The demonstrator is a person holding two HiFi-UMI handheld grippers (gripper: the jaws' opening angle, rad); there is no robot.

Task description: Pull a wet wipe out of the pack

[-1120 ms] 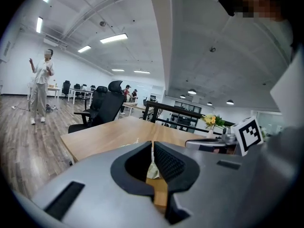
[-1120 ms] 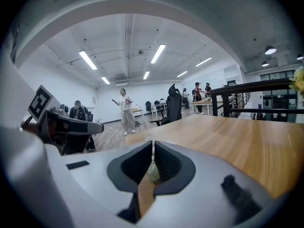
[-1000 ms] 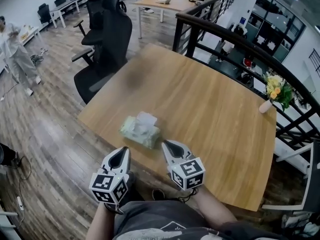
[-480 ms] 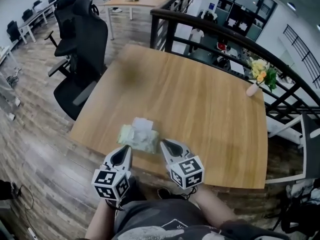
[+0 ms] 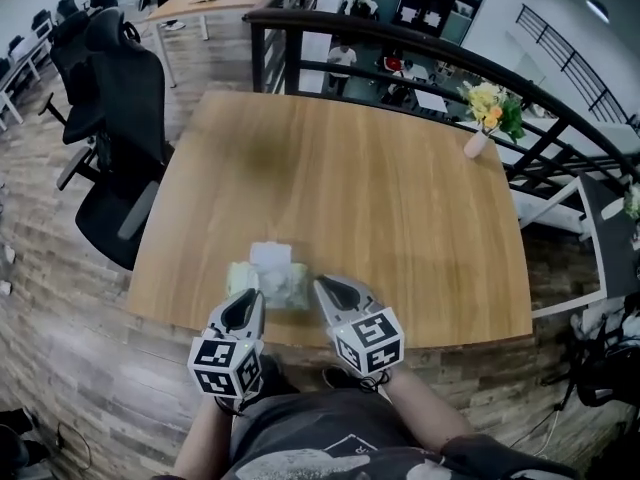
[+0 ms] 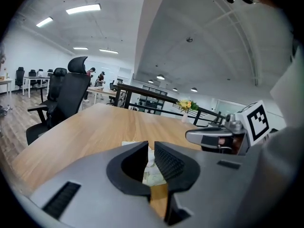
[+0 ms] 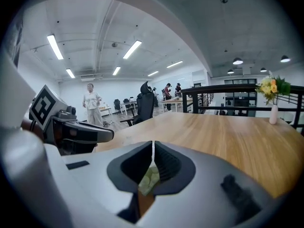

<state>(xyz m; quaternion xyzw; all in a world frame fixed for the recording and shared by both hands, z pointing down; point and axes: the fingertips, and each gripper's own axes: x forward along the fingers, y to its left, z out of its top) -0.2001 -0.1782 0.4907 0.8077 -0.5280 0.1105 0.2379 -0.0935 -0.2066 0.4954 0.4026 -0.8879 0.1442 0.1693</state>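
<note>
The wet wipe pack is pale green with a white wipe standing up from its top. It lies on the wooden table near the front edge. My left gripper hovers just short of the pack's near left corner, jaws shut with only a thin slit and nothing between them. My right gripper sits beside the pack's right end, also shut and empty. In the left gripper view the pack shows just beyond the left gripper. In the right gripper view the pack shows low behind the right gripper.
A black office chair stands off the table's left side. A black railing runs behind the table, and a vase of flowers stands at the far right corner. A person stands far off in the room.
Both grippers have drawn closer to the pack, the left one more and slightly lower. The head view has swung, so the table now sits squarer in the frame.
</note>
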